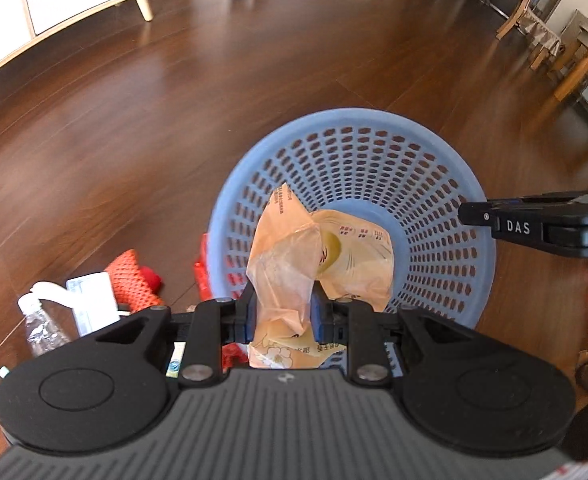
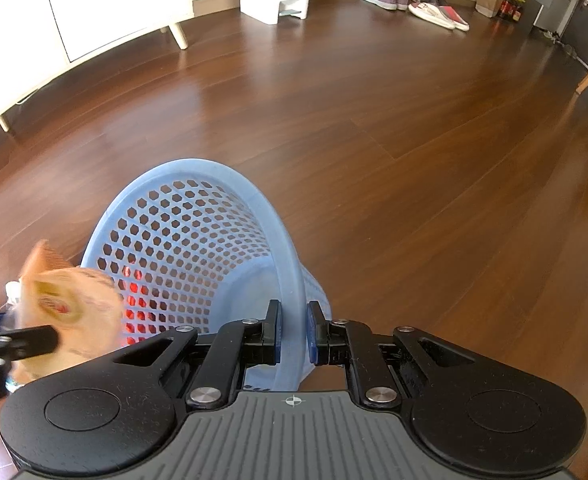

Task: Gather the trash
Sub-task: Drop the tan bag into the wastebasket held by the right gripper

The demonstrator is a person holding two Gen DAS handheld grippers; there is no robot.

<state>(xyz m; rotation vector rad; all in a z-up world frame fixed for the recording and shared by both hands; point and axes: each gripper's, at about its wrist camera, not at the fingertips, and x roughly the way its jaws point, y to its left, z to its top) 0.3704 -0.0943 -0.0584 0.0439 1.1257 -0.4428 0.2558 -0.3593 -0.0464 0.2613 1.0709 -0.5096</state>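
The left gripper point(image 1: 281, 312) is clenched on an orange plastic wrapper point(image 1: 294, 264), which rises from between its fingers toward 12 o'clock, over the mouth of the blue basket point(image 1: 446, 184); the right gripper point(image 2: 293, 332) pinches the basket's rim point(image 2: 289, 280) (one finger inside, one outside), tilting it. More litter lies on the wooden floor point(image 1: 173, 120) at 9 o'clock of the left fingers: a red mesh net point(image 1: 131, 280), a clear bottle point(image 1: 39, 324).

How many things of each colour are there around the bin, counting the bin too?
Blue: 1, the bin
Orange: 1, the wrapper in the left gripper
Red: 2, a net bag and a pack beside the bin
Clear or white: 2, a bottle and a white pack
Total: 6
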